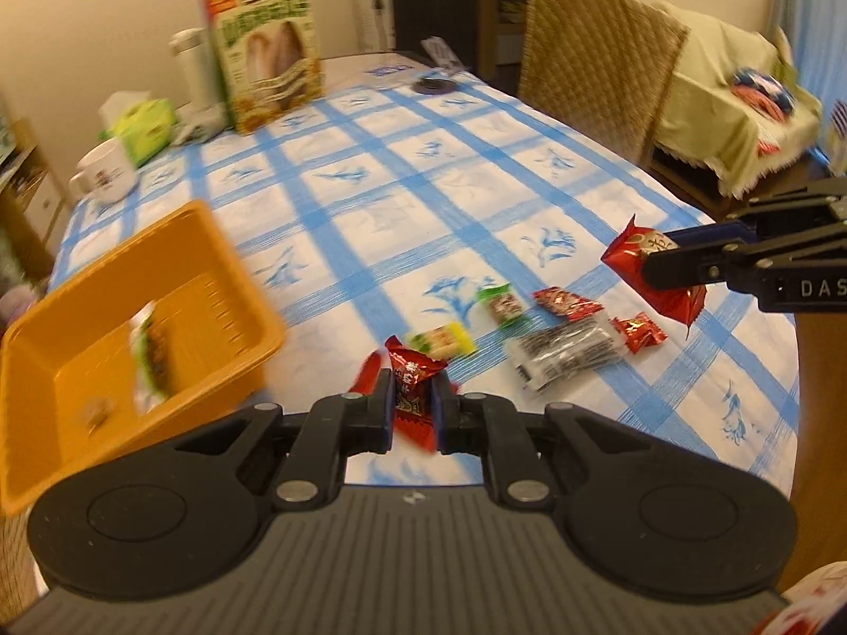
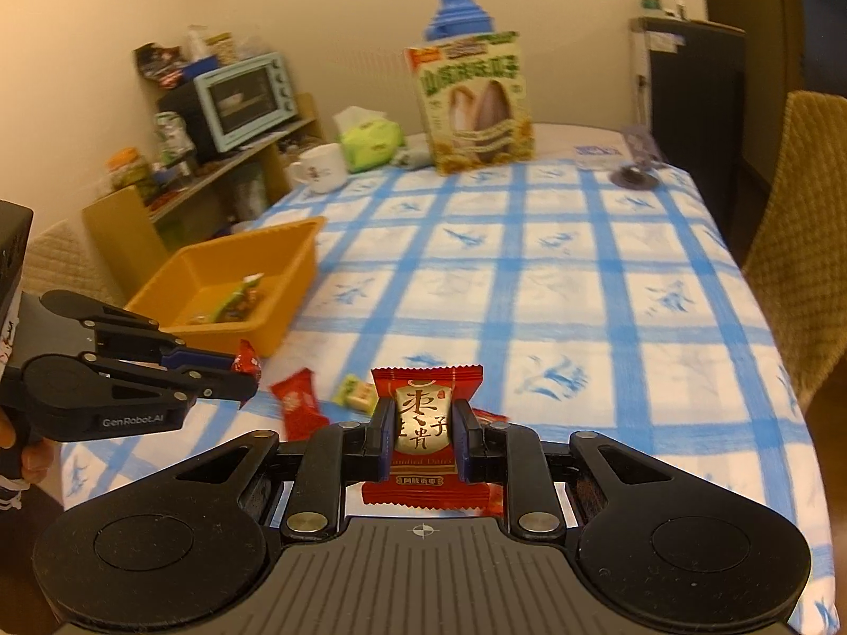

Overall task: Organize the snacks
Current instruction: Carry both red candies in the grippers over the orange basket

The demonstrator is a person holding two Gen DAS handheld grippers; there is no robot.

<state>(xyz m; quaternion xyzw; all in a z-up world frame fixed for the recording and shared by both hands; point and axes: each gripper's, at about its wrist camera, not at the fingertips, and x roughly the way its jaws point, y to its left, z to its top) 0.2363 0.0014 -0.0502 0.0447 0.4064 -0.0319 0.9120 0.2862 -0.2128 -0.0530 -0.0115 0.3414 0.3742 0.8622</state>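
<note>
Snacks lie loose on the blue checked tablecloth, with one apiece in the grippers.

Left gripper clamps a small red candy beside the orange basket, which holds a green packet. Right gripper pinches a larger red date packet above the remaining wrappers.

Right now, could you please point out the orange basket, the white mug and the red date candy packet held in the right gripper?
orange basket [image 2: 296,248], right wrist view, on its far right rim.
white mug [image 2: 323,166], right wrist view, on its side wall.
red date candy packet [image 2: 423,413], right wrist view, on its gold label.
</note>
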